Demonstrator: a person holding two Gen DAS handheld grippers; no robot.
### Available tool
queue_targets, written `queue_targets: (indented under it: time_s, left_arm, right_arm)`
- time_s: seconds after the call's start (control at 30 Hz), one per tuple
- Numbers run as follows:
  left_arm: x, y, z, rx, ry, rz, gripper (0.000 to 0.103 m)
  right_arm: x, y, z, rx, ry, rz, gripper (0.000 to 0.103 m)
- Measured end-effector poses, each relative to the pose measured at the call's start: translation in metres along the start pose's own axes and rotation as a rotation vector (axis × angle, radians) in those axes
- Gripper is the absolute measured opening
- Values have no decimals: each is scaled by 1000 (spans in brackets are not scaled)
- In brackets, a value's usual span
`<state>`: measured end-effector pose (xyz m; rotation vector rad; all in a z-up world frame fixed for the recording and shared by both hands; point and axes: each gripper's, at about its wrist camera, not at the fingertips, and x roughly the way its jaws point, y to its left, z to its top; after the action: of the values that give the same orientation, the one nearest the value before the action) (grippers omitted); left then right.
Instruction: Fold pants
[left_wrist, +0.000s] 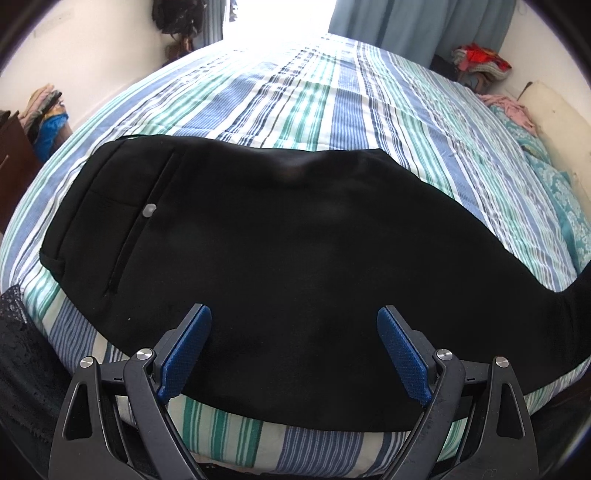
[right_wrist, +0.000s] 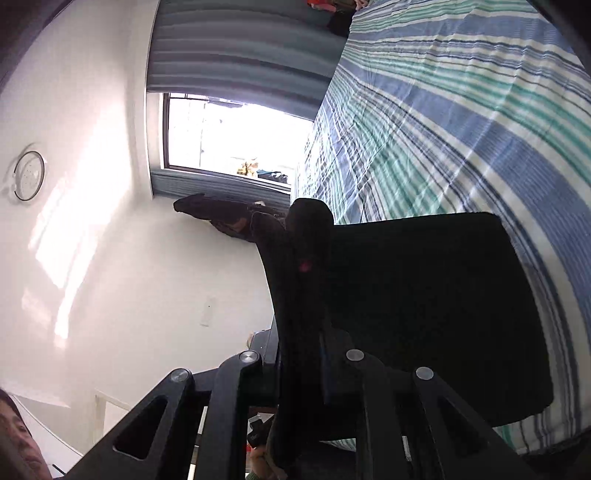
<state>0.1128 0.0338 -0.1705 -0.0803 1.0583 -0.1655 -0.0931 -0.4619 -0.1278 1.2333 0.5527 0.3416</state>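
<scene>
Black pants (left_wrist: 280, 236) lie across the near side of the striped bed (left_wrist: 332, 103), waistband and a buttoned back pocket (left_wrist: 149, 209) at the left, the leg end running off to the right. My left gripper (left_wrist: 294, 332) hovers open over the near edge of the fabric, its blue pads (left_wrist: 188, 350) wide apart and holding nothing. In the right wrist view, rolled sideways, my right gripper (right_wrist: 304, 332) is shut on a bunched fold of the black pants (right_wrist: 424, 302), lifted off the bed; the cloth hides its pads.
The striped sheet (right_wrist: 461, 122) covers the bed beyond the pants. Clothes (left_wrist: 480, 61) are piled at the far right corner and pillows (left_wrist: 554, 192) lie along the right wall. A dresser with clothes (left_wrist: 40, 114) stands at left. A window (right_wrist: 236, 133) with curtains faces the bed.
</scene>
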Motion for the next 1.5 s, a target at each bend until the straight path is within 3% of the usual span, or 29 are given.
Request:
queue_targets:
  time_s: [0.2, 0.33, 0.4, 0.5, 0.57, 0.7, 0.8, 0.87, 0.97, 1.13, 1.2, 1.27, 1.5]
  left_arm:
    - [-5, 19, 2, -71, -17, -39, 93]
    - [-7, 20, 1, -76, -16, -60, 93]
    - [-10, 18, 0, -66, -19, -73, 93]
    - [-16, 7, -1, -16, -32, -96, 93]
    - [-25, -5, -3, 24, -45, -139, 92]
    - [-48, -52, -10, 152, -55, -325, 91]
    - [-50, -102, -16, 304, -41, -397, 87]
    - [-39, -128, -17, 372, -14, -379, 71]
    - [-14, -150, -17, 417, 50, -343, 53]
    - [0, -161, -21, 424, 100, -310, 47]
    - [3, -166, -23, 443, 117, -314, 37]
    - [8, -171, -25, 469, 139, -311, 8]
    - [-30, -149, -21, 405, 53, -323, 3]
  right_arm:
    - [115, 0, -56, 10, 99, -38, 16]
    - [173, 2, -88, -112, 157, -203, 18]
    - [197, 5, -104, -198, 200, -320, 26]
    - [213, 8, -117, -273, 258, -389, 53]
    - [202, 18, -115, -314, 239, -369, 54]
    - [145, 46, -113, -499, 108, -433, 80]
    - [98, 63, -122, -665, 22, -529, 80]
    - [69, 64, -130, -722, -42, -573, 80]
    - [47, 58, -134, -690, -107, -599, 80]
    - [35, 56, -122, -651, -161, -580, 80]
    - [35, 53, -120, -644, -160, -584, 80]
    - [38, 50, -118, -630, -158, -579, 80]
    - [29, 61, -119, -670, -232, -582, 80]
